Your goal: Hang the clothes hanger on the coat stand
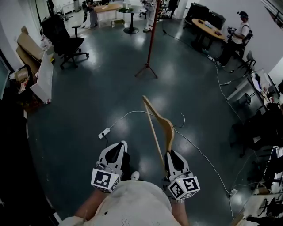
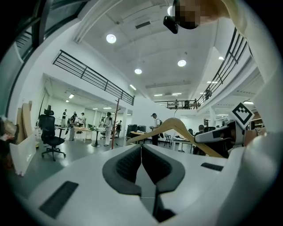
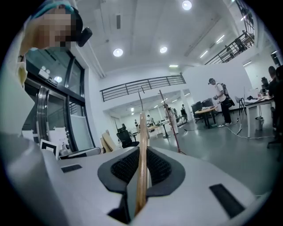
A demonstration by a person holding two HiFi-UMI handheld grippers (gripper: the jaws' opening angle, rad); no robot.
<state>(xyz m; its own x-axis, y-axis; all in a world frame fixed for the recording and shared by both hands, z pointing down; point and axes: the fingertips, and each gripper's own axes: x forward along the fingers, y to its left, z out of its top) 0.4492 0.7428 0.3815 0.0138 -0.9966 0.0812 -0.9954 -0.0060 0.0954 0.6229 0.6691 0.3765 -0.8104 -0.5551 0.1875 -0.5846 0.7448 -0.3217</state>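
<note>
A wooden clothes hanger (image 1: 160,126) with a thin metal hook (image 1: 182,118) is held out over the floor by my right gripper (image 1: 173,157), which is shut on one end of it. In the right gripper view the hanger (image 3: 142,150) stands edge-on between the jaws. My left gripper (image 1: 116,150) is shut with nothing in it; its view shows the hanger (image 2: 177,128) off to the right. The red coat stand (image 1: 151,39) rises from tripod feet far ahead, well beyond both grippers, and it shows in both gripper views as the thin coat stand (image 2: 116,121) and coat stand (image 3: 170,121).
A white power strip (image 1: 104,133) and cables (image 1: 194,145) lie on the dark floor ahead. A black office chair (image 1: 66,44) and leaning boards (image 1: 42,79) are at left. Desks (image 1: 208,28) and a standing person (image 1: 239,37) are at right. A round table (image 1: 131,13) stands beyond the stand.
</note>
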